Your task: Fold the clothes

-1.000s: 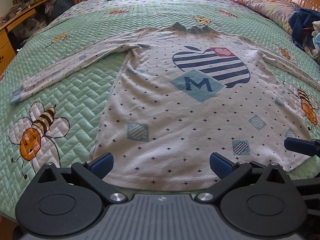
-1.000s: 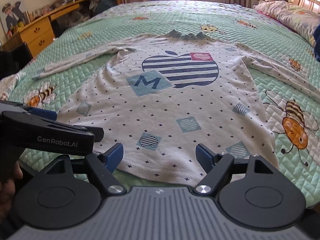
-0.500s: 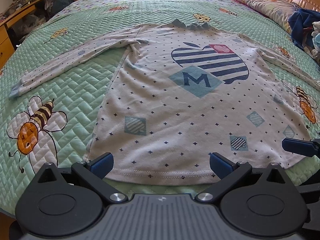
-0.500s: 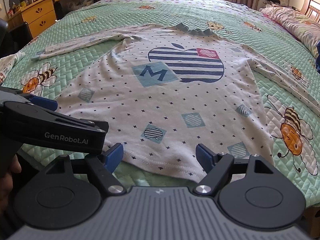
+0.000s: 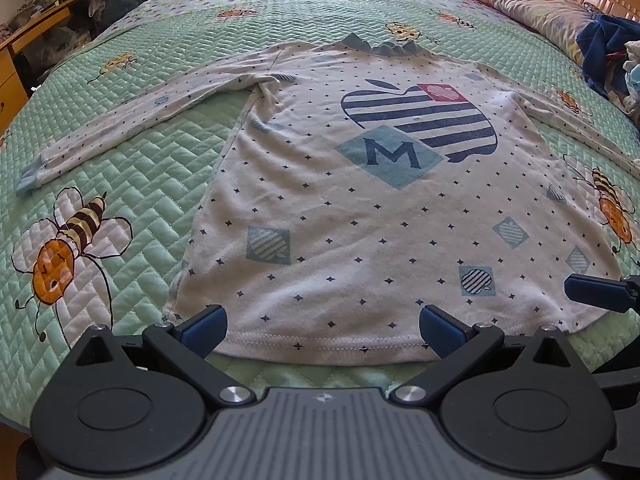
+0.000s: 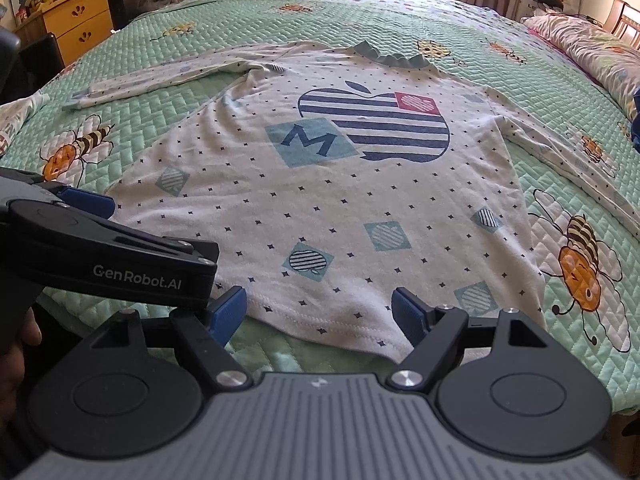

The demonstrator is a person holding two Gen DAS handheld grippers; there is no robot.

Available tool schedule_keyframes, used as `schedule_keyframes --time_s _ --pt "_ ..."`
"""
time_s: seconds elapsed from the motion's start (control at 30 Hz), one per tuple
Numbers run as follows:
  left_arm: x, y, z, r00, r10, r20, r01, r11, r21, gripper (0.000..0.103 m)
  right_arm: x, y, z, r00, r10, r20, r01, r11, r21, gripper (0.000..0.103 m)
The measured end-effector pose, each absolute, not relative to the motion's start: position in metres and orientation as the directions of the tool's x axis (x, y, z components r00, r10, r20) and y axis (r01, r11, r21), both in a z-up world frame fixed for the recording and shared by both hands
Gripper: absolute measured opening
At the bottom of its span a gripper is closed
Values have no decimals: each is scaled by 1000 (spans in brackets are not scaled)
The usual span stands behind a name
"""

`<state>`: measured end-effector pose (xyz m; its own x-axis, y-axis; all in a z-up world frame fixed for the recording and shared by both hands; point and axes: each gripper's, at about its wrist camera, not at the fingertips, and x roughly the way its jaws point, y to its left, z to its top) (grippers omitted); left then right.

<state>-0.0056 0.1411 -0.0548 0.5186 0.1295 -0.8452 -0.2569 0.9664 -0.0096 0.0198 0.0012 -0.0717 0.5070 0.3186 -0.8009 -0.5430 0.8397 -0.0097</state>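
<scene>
A white long-sleeved shirt [image 5: 360, 216] [image 6: 328, 184] with a striped apple print and an "M" lies flat, front up, on the green quilted bed, both sleeves spread out. My left gripper [image 5: 322, 330] hovers open over the shirt's bottom hem near its left corner, with nothing between its blue fingertips. Further right along the same hem, my right gripper [image 6: 320, 310] also stands open and holds nothing. One blue finger [image 5: 596, 292] of the right gripper shows at the right edge of the left wrist view. The left gripper's black body [image 6: 108, 252] crosses the left side of the right wrist view.
The green bee-patterned bedspread [image 5: 120, 184] [image 6: 580, 184] covers the whole bed. A floral pillow [image 5: 520, 0] and a heap of dark blue clothes [image 5: 604, 52] lie at the far right. A wooden desk with drawers [image 6: 76, 24] stands beyond the bed's left side.
The right wrist view has tilted and rolled a little, so the shirt sits lower and more slanted in it. The left gripper has hardly moved. Both grippers stay open.
</scene>
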Motion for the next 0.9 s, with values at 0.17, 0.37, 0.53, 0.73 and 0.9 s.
schedule_keyframes --time_s 0.17,0.37,0.53,0.73,0.9 --pt "-6 141 -56 517 127 -847 -256 967 -12 102 20 2 -73 504 315 -804 -547 837 -15 80" --pt "-6 140 -57 514 124 -849 -256 967 -14 102 18 4 -73 499 315 -807 -552 834 -17 80" --pt "-6 140 -57 513 123 -849 -254 967 -14 102 17 5 -73 496 314 -809 -556 831 -18 80" --pt "-5 137 -57 514 120 -849 -247 969 -13 102 19 5 -75 493 312 -813 -556 831 -18 80" --pt "-5 138 -57 512 122 -850 -250 968 -12 102 18 5 -76 489 314 -814 -558 830 -14 80"
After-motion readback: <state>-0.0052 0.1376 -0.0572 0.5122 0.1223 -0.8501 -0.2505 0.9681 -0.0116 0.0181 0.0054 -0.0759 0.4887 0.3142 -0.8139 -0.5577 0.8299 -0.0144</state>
